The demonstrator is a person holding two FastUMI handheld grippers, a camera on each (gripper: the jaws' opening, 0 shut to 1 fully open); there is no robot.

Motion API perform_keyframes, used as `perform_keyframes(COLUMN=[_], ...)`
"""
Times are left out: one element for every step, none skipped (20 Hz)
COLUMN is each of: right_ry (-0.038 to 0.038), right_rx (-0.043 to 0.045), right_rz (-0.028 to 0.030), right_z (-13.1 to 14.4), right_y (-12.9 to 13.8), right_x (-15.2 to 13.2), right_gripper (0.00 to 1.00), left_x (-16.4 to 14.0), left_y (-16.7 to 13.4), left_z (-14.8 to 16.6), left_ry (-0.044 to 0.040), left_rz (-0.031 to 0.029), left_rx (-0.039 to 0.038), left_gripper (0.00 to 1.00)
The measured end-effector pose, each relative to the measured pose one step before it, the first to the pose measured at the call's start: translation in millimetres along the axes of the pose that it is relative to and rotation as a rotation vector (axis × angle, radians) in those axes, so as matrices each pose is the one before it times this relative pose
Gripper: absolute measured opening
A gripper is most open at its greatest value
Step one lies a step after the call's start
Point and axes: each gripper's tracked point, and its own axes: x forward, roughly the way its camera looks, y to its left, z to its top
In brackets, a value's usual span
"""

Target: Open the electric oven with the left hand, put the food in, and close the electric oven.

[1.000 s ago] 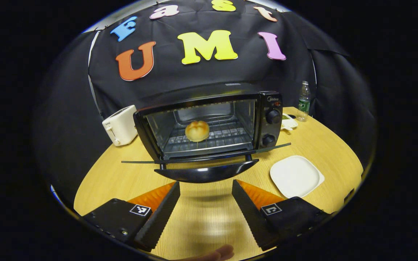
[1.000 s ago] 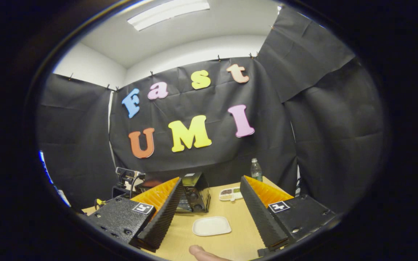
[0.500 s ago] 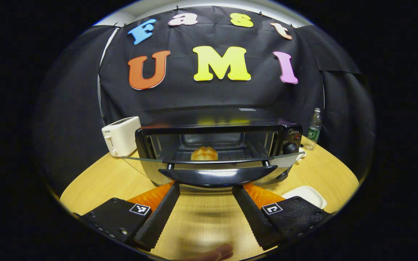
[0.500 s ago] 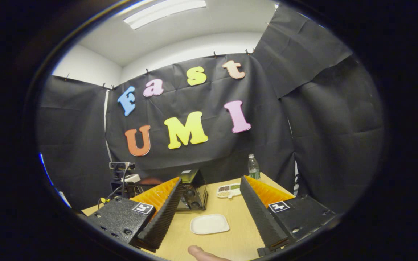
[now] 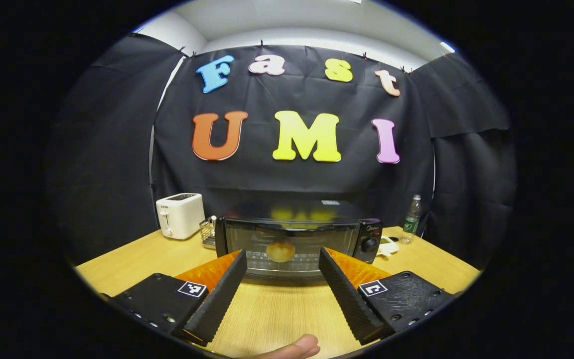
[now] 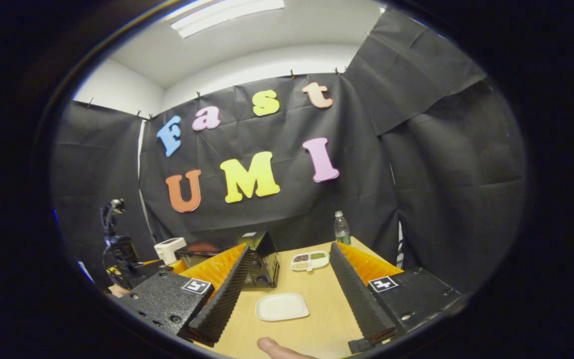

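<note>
The black electric oven stands on the wooden table with its glass door up and shut. Behind the glass a round golden bun rests on the wire rack. My left gripper is open and empty, a short way back from the door and touching nothing. In the right gripper view the oven is seen from its knob side, partly hidden behind one finger. My right gripper is open and empty above the table, off to the oven's right.
A white toaster and a small wire rack stand left of the oven. A white plate, a divided snack dish and a water bottle sit to its right. A fingertip shows at the bottom edge.
The oven door has swung up from hanging open to shut. My left gripper has drawn back from the oven. The right gripper has barely moved.
</note>
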Motion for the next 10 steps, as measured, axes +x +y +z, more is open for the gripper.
perform_keyframes(right_ry=[-0.00771, -0.00821, -0.01372, -0.01330, -0.00931, -0.01595, -0.00993, -0.00542, 0.00112, -0.00646], right_rx=[-0.00215, -0.00035, 0.00667, 0.00399, -0.00004, -0.00021, -0.00813, -0.01166, -0.01224, -0.00905], right_rz=[-0.00106, 0.00475, 0.00331, 0.00649, 0.00338, -0.00032, -0.00287, -0.00388, -0.00410, 0.00135], right_z=[4.00, 4.13, 6.32, 6.90, 6.11, 5.90, 6.74, 3.21, 4.06, 4.83], right_y=[2.18, 4.39, 3.24, 3.67, 3.06, 2.31, 1.66, 0.85, 1.06, 1.51], right_x=[-2.92, -4.46, -3.53, -3.24, -3.58, -2.44, -2.27, -2.19, -2.22, -3.60], right_gripper=[0.96, 0.96, 0.96, 0.96, 0.96, 0.96, 0.95, 0.95, 0.95, 0.95], left_x=[-11.33, -11.43, -11.64, -11.04, -10.61, -10.60, -10.18, -10.21, -11.22, -10.54], left_y=[-0.55, -1.41, -0.29, -0.79, -0.44, -2.36, -2.03, -0.96, 0.72, 3.78], left_z=[10.87, 11.40, 12.75, 11.81, 11.42, 7.74, 6.79, 6.92, 5.18, 3.31], left_ry=[-0.01267, -0.01410, -0.01822, -0.01790, -0.01458, -0.00436, -0.00078, 0.00111, 0.00323, 0.01134], left_rz=[-0.00755, -0.00559, -0.00167, -0.00021, -0.00267, -0.00365, -0.00489, -0.00167, 0.00489, 0.01233], left_rx=[-0.00432, -0.00345, -0.00184, 0.00051, 0.00227, 0.00239, 0.00305, 0.00319, 0.00361, 0.00401], left_gripper=[1.00, 0.95, 0.93, 0.84, 0.84, 0.93, 0.84, 0.93, 0.93, 0.93])
